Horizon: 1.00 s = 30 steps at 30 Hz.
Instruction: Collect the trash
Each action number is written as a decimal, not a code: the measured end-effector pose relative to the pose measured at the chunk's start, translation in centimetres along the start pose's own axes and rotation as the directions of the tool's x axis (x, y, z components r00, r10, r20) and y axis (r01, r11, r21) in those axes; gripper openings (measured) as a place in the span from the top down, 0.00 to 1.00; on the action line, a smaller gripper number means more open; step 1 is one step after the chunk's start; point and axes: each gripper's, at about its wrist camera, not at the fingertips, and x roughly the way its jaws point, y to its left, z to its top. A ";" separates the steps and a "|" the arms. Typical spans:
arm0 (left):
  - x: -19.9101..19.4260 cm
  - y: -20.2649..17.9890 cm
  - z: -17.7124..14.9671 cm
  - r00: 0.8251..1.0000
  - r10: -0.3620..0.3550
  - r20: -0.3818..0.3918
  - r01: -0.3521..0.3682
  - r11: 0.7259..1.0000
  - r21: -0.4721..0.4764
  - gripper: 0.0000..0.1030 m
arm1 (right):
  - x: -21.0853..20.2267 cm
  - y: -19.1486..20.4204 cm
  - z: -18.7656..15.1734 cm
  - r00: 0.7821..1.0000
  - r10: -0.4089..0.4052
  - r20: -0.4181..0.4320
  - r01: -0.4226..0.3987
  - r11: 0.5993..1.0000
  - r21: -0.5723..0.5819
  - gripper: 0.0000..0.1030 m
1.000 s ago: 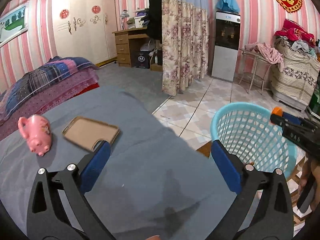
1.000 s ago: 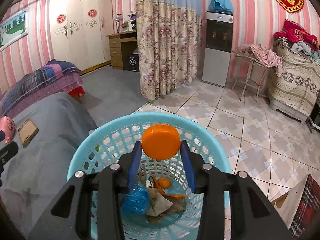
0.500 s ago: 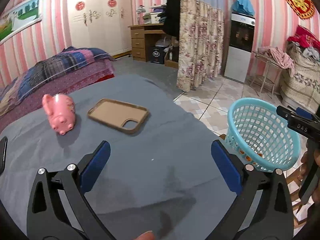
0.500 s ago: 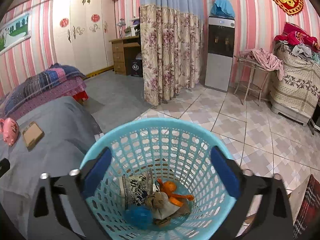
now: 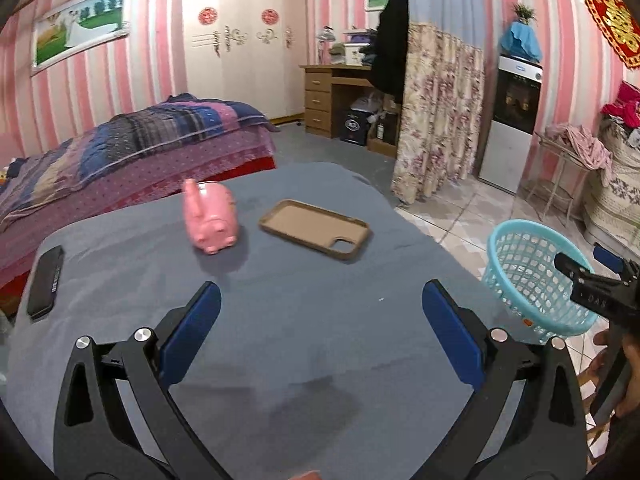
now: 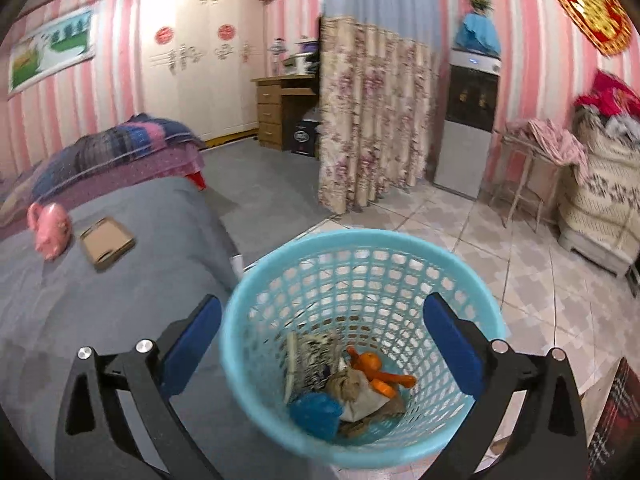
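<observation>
Hanging above the turquoise basket (image 6: 362, 344), the right gripper (image 6: 322, 336) has just released, empty; left gripper (image 5: 320, 330) spread empty, pink piggy bank (image 5: 211, 216) at eleven o'clock.

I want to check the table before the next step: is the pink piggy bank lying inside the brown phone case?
No, the pink piggy bank stands on the grey cloth beside the brown phone case, with a gap between them.
</observation>
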 end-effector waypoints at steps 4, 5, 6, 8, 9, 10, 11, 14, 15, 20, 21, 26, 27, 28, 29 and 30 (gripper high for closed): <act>-1.7 1.9 -0.7 1.000 0.002 -0.005 -0.002 1.000 -0.016 0.05 | -1.9 2.4 -0.8 0.997 0.079 0.008 -0.079 0.997 -0.003 0.04; -2.3 2.4 -0.9 1.000 -0.002 -0.009 0.002 1.000 -0.026 0.05 | -2.4 2.8 -1.1 0.995 0.096 0.007 -0.096 0.995 -0.001 0.04; -2.9 2.9 -1.2 1.000 -0.008 -0.009 0.008 0.999 -0.040 0.05 | -2.9 3.5 -1.5 0.993 0.115 0.001 -0.115 0.993 -0.001 0.04; -4.2 3.8 -1.9 1.000 -0.001 0.008 0.002 0.998 -0.055 0.05 | -4.1 4.7 -2.0 0.989 0.145 -0.003 -0.145 0.989 -0.005 0.04; -4.7 4.1 -2.2 1.000 0.009 0.017 -0.008 0.998 -0.056 0.05 | -4.8 5.5 -2.3 0.987 0.162 0.000 -0.162 0.987 -0.006 0.04; -5.1 4.3 -2.5 0.999 0.022 0.025 -0.020 0.998 -0.056 0.05 | -5.3 6.0 -2.7 0.985 0.174 0.000 -0.174 0.985 -0.007 0.04; -5.7 4.7 -3.0 0.999 0.034 0.030 -0.032 0.998 -0.052 0.05 | -5.9 6.6 -3.1 0.984 0.181 0.002 -0.181 0.984 -0.010 0.04; -6.5 5.2 -4.1 0.999 0.040 0.027 -0.039 0.998 -0.044 0.05 | -7.6 8.4 -4.4 0.984 0.176 0.017 -0.175 0.984 -0.041 0.04; -6.7 5.4 -4.6 0.999 0.043 0.024 -0.042 0.998 -0.041 0.05 | -8.1 9.2 -4.9 0.984 0.177 0.023 -0.175 0.983 -0.052 0.04; -7.7 6.4 -6.2 0.999 0.045 0.027 -0.043 0.998 -0.055 0.05 | -10.5 11.5 -6.7 0.979 0.199 0.045 -0.195 0.978 -0.076 0.04; -8.0 6.6 -6.6 0.998 0.051 0.032 -0.049 0.997 -0.056 0.05 | -10.9 11.9 -6.9 0.978 0.204 0.048 -0.200 0.977 -0.080 0.04; -8.4 7.4 -7.9 0.997 0.065 0.037 -0.062 0.996 -0.068 0.05 | -12.3 13.0 -7.2 0.975 0.214 0.059 -0.207 0.973 -0.101 0.04; -8.5 7.5 -8.1 0.997 0.067 0.037 -0.064 0.995 -0.073 0.05 | -12.7 13.2 -7.4 0.974 0.216 0.060 -0.209 0.972 -0.103 0.04; -8.5 7.7 -8.2 0.997 0.070 0.038 -0.067 0.995 -0.077 0.05 | -12.9 13.5 -7.4 0.974 0.219 0.063 -0.212 0.972 -0.105 0.04; -8.5 7.9 -8.4 0.997 0.073 0.038 -0.070 0.994 -0.082 0.05 | -13.0 13.7 -7.4 0.973 0.221 0.070 -0.213 0.971 -0.107 0.04; -8.5 8.1 -8.4 0.996 0.076 0.039 -0.072 0.994 -0.087 0.05 | -13.3 14.0 -7.4 0.972 0.221 0.076 -0.212 0.971 -0.109 0.04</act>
